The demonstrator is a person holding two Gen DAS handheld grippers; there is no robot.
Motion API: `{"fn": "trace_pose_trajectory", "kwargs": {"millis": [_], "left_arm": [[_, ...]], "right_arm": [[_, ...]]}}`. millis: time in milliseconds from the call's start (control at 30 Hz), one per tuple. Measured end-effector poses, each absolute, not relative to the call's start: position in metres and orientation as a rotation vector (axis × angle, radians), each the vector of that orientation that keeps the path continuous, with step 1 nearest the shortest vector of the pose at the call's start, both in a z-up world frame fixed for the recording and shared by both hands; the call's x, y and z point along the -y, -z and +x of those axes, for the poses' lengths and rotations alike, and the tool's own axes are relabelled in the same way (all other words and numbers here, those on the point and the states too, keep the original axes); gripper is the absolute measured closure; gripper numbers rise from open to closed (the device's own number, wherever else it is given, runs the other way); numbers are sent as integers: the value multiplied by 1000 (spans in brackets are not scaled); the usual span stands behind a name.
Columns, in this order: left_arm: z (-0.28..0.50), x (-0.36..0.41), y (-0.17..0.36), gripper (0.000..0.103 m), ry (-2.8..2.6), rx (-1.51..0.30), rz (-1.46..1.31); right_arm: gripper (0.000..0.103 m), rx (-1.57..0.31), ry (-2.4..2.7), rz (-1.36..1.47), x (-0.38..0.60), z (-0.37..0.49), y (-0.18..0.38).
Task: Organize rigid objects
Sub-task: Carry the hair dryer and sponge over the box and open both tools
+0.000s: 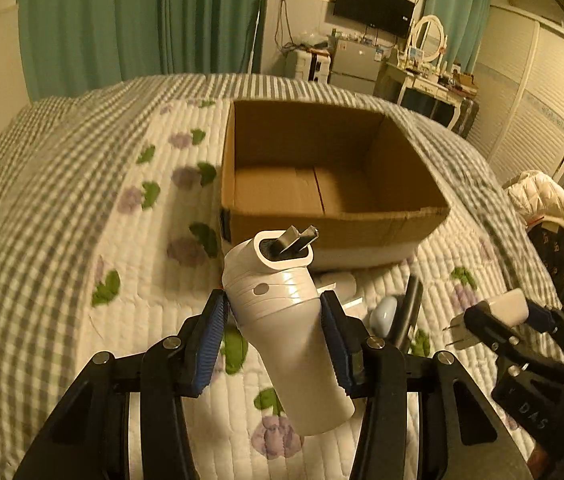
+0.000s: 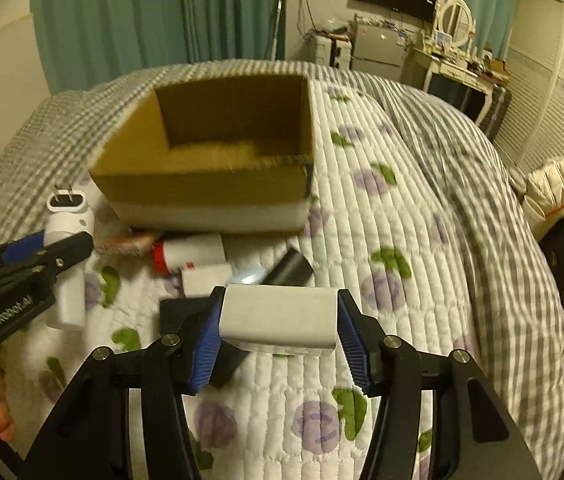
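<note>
My left gripper (image 1: 274, 312) is shut on a white cylindrical plug-in device (image 1: 282, 320) with two metal prongs at its top, held above the quilt. It also shows in the right wrist view (image 2: 68, 240). My right gripper (image 2: 278, 320) is shut on a white rectangular charger block (image 2: 278, 316), seen in the left wrist view (image 1: 508, 306) with its prongs pointing left. An open, empty cardboard box (image 1: 322, 200) stands on the bed just beyond both grippers; it also shows in the right wrist view (image 2: 210, 184).
On the quilt in front of the box lie a white bottle with a red cap (image 2: 190, 256), a black cylinder (image 2: 292, 270), a flat black item (image 2: 180, 314) and a pale blue object (image 1: 386, 312). A chair with a white jacket (image 1: 554, 208) stands right of the bed.
</note>
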State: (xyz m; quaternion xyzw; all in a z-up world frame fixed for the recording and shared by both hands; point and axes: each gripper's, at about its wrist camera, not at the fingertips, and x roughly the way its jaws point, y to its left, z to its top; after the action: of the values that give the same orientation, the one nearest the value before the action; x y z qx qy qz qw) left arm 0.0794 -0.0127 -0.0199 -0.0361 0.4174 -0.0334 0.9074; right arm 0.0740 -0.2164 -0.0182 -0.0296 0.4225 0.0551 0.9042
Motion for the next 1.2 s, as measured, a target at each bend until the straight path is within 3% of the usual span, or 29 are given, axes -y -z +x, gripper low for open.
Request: {"fn": "trace_pose_trajectory", "kwargs": {"millis": [600,1200], "left_arm": [[129,24,-49,55,71,-736,-20],[204,30,-25,55,71,-753,-11]], "right_arm": [[50,-713,-191,-100,206,123,-78],[50,-755,-208,-90,200,212,-50]]}}
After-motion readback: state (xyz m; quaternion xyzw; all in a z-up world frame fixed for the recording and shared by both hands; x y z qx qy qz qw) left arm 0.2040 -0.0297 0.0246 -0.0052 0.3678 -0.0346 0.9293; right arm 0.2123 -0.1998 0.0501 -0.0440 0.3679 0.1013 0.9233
